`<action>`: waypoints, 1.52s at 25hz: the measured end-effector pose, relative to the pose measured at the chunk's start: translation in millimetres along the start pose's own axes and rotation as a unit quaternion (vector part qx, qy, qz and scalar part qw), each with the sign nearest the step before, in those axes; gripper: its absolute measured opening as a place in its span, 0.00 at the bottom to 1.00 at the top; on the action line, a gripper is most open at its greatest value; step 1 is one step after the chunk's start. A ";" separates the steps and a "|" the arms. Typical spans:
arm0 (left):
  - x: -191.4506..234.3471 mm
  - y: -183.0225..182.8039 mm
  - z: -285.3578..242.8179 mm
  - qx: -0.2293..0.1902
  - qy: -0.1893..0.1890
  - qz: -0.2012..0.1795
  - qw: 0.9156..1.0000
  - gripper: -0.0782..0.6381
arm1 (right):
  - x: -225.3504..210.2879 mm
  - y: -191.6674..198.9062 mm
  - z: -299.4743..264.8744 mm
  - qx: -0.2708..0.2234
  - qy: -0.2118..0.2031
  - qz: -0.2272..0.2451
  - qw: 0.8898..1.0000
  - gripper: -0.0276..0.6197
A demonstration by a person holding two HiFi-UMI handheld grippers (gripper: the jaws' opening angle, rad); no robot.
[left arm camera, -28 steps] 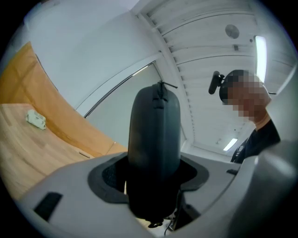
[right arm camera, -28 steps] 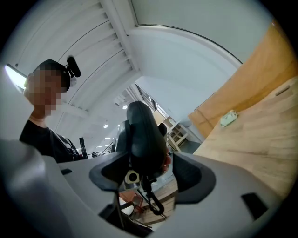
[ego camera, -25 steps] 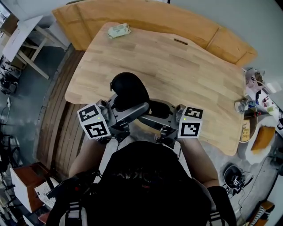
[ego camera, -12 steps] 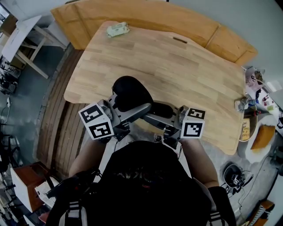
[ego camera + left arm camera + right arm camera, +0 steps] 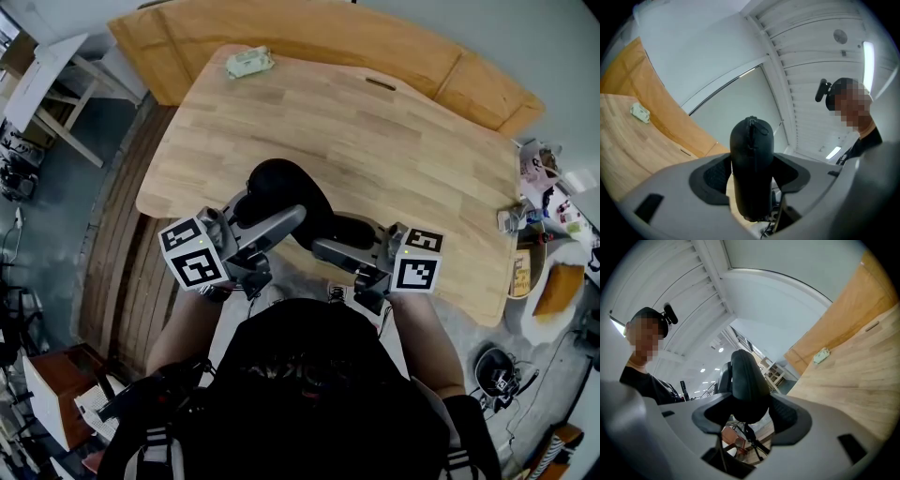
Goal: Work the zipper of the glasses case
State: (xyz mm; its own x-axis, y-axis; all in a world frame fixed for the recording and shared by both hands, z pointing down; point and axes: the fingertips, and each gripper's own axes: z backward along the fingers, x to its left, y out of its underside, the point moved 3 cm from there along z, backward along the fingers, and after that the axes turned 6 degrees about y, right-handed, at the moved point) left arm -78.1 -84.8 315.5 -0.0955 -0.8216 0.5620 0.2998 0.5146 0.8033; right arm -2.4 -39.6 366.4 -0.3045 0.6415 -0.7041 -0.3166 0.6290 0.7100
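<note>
Black case (image 5: 281, 183) is hovering over the table's (image 5: 394, 159) near edge, its zipper (image 5: 751, 133) facing the left gripper (image 5: 751, 180), which is clamping one end while the right gripper (image 5: 749, 411) is clamping the other; both pairs of jaws have just been closing on it.

Over table (image 5: 394, 141) edge, glasses case (image 5: 281, 186)

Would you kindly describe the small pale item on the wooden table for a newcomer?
Start at the large light wooden table and go to its far left corner, beside the orange-brown board. The small pale greenish packet lies there alone, unlike the black zippered glasses case at the near edge.
</note>
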 end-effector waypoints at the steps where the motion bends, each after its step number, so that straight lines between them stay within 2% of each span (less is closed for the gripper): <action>1: -0.8 0.6 0.0 -0.001 0.002 0.004 1.000 0.49 | 0.7 0.4 0.6 -0.002 -0.004 -0.002 1.000 0.44; 6: -8.7 4.5 -1.0 0.005 0.021 0.014 1.000 0.49 | 8.3 -7.1 3.0 -0.033 -0.044 -0.030 0.998 0.48; 9: -12.7 13.2 -6.3 0.021 0.025 0.012 0.999 0.48 | 9.8 -7.2 0.0 -0.030 -0.051 -0.026 0.998 0.50; 13: -11.7 22.2 -11.2 0.038 0.015 0.006 0.999 0.49 | 4.8 1.3 -2.9 -0.009 -0.033 -0.013 0.999 0.50; 17: -0.2 26.9 -10.2 0.045 -0.012 0.017 0.999 0.49 | -5.6 1.5 0.3 -0.019 -0.005 -0.016 1.000 0.50; 20: 9.1 28.3 -9.7 0.033 -0.027 0.040 0.998 0.49 | -14.6 -3.1 10.5 -0.046 0.006 -0.036 0.998 0.49; 23: 20.3 27.3 -6.1 0.018 -0.048 0.056 0.997 0.49 | -27.0 -14.9 28.6 -0.096 0.012 -0.068 0.993 0.49; 25: 27.8 31.0 -2.8 0.023 -0.067 0.061 0.996 0.49 | -38.0 -24.6 41.7 -0.123 0.032 -0.071 0.989 0.49; 27: 33.0 39.8 -2.0 0.038 -0.080 0.066 0.994 0.48 | -53.8 -31.7 53.0 -0.122 0.076 -0.045 0.989 0.49; 28: 35.2 45.9 -2.8 0.048 -0.087 0.067 0.993 0.45 | -63.2 -33.7 57.9 -0.112 0.103 -0.025 0.988 0.49; 30: 39.3 58.5 -5.1 0.067 -0.101 0.068 0.990 0.35 | -81.8 -36.9 64.8 -0.083 0.151 0.019 0.985 0.49; 32: 42.2 66.8 -6.9 0.078 -0.109 0.068 0.989 0.20 | -99.1 -39.0 65.8 -0.050 0.189 0.064 0.979 0.49; 33: 42.7 69.5 -7.5 0.081 -0.110 0.068 0.988 0.16 | -106.9 -39.5 64.5 -0.034 0.203 0.084 0.975 0.49; 36: 43.8 77.6 -8.5 0.092 -0.118 0.059 0.987 0.13 | -128.8 -38.9 57.2 0.015 0.232 0.148 0.961 0.49; 38: 46.7 84.3 -7.9 0.108 -0.136 0.038 0.984 0.13 | -145.3 -37.3 51.5 0.048 0.251 0.189 0.948 0.49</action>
State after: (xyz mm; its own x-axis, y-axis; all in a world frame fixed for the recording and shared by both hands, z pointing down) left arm -49.8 -81.7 407.9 -0.3398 -0.6976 0.6308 0.1104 0.6365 0.7633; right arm 99.9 -133.7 442.8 -0.7768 0.5542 -0.2990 -0.0246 0.4478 0.8938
